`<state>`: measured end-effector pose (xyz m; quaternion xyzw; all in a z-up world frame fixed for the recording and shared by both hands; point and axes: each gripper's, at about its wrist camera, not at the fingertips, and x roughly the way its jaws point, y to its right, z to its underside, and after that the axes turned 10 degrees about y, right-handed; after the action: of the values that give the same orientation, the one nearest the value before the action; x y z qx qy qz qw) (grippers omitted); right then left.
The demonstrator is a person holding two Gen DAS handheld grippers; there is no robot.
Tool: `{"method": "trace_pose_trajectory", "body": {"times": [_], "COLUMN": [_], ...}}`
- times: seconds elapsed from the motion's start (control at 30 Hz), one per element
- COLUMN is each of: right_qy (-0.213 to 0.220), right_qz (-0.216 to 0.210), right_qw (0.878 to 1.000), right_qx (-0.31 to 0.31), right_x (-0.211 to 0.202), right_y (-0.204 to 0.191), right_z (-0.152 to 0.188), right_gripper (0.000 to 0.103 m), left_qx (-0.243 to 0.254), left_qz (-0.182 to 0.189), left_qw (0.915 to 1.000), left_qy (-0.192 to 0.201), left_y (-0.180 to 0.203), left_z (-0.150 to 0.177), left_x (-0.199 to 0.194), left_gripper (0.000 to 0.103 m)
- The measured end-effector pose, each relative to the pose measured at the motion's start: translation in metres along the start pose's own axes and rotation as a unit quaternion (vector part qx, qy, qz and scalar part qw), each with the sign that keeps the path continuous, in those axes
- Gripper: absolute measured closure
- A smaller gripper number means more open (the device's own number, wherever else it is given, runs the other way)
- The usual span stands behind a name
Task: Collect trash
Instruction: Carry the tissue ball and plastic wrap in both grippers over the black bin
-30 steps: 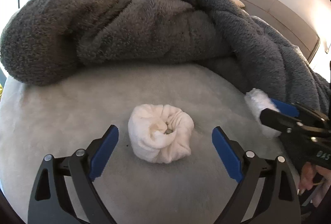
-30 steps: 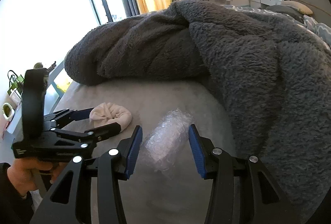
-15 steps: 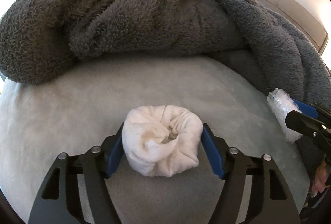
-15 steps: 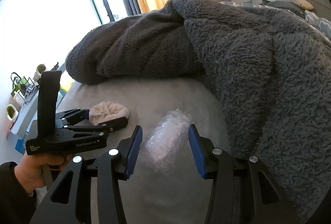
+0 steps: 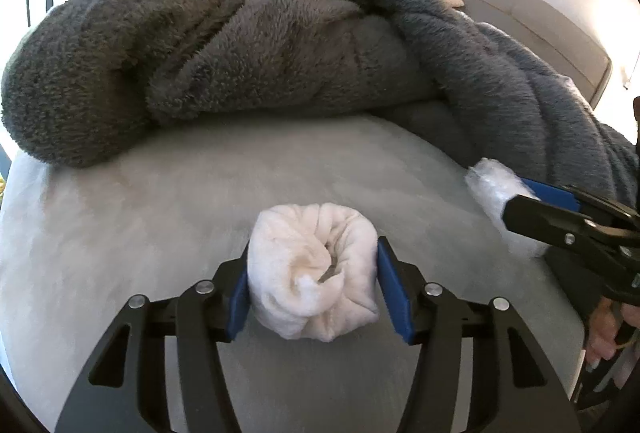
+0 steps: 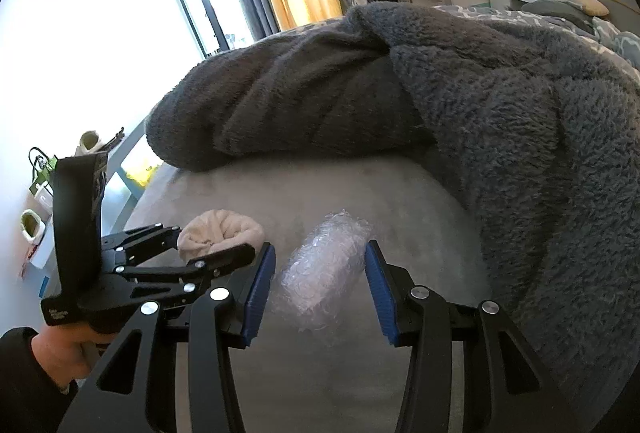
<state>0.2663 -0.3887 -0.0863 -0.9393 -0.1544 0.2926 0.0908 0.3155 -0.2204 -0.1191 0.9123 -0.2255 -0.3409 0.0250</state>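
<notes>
Nearest in the left wrist view, a rolled white cloth wad (image 5: 314,271) is pinched between the blue pads of the left gripper (image 5: 313,283), whose jaws are closing; its open coiled end faces the camera, its long axis running away over the grey bed surface (image 5: 160,217). A crumpled bubble-wrap piece (image 6: 326,265) is clamped in the right gripper (image 6: 320,285), its long axis slanting away to the right. Beyond, a dark fleece blanket (image 6: 500,121) is heaped.
</notes>
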Motion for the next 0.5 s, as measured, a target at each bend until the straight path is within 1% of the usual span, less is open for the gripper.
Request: {"method": "trace_pose_trajectory", "body": {"times": [0.27, 0.3, 0.5], "right_qy": [0.005, 0.005, 0.012], "right_qz": [-0.006, -0.008, -0.012], "right_qw": [1.000, 1.000, 1.000], "right_qx": [-0.002, -0.003, -0.005], "right_x": [-0.005, -0.006, -0.017], "right_y": [-0.032, -0.039, -0.066], "right_z": [0.005, 0.007, 0.016], "right_gripper": [0.056, 0.056, 0.056], "left_qx": [0.001, 0.000, -0.004], "left_qz": [0.009, 0.009, 0.010], "left_qw": [1.0000, 1.0000, 0.9999], "left_qy": [0.001, 0.001, -0.008], "left_y": [-0.016, -0.012, -0.023], "left_z": [0.002, 0.002, 0.018], "left_x": [-0.034, -0.040, -0.065], "left_gripper": [0.044, 0.044, 0.044]}}
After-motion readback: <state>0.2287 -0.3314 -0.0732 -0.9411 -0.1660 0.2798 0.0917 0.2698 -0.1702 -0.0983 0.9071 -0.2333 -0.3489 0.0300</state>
